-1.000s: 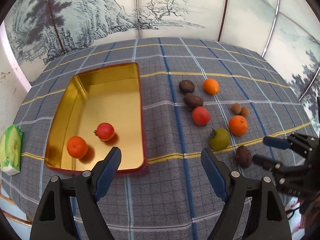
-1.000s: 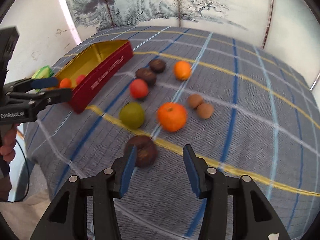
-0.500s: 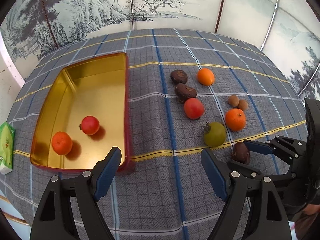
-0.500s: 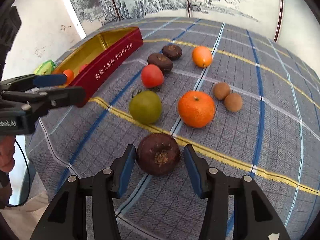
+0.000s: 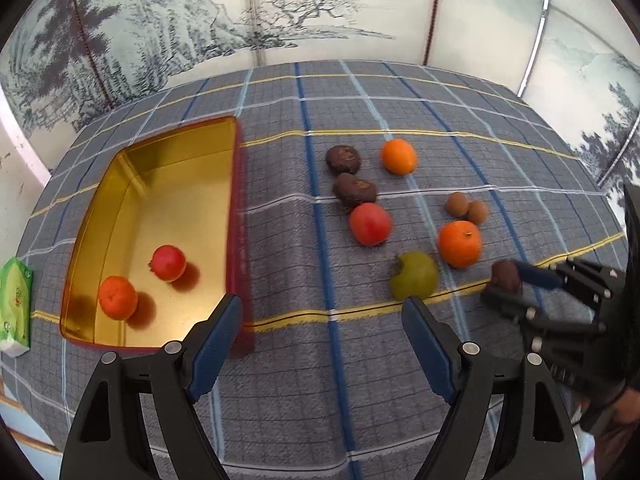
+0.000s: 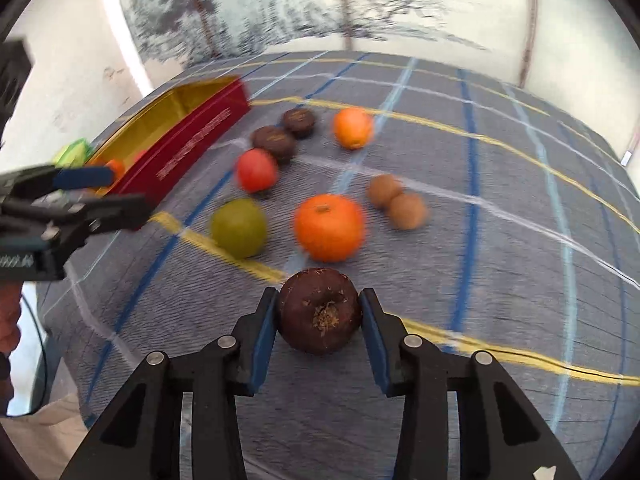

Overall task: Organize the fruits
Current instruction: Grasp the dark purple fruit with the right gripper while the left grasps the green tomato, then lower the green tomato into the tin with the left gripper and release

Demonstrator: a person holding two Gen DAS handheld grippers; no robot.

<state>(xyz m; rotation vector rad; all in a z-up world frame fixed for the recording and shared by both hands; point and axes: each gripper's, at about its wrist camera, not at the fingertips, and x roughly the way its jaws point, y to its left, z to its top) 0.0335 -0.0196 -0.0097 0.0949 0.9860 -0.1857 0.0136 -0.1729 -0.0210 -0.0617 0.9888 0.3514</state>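
Dark brown fruit: round, rough-skinned, its dried fibrous end facing the right wrist camera; no clear long axis. It sits on the bench between the right claw pads, which are closing onto its sides. Left claw: wide apart, empty.

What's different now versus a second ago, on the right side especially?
The right gripper came forward and down around the dark brown fruit; its fingers are closing, both pads now against the fruit. The left gripper stays open and empty. The gold tin keeps its two fruits; the loose fruits haven't moved.
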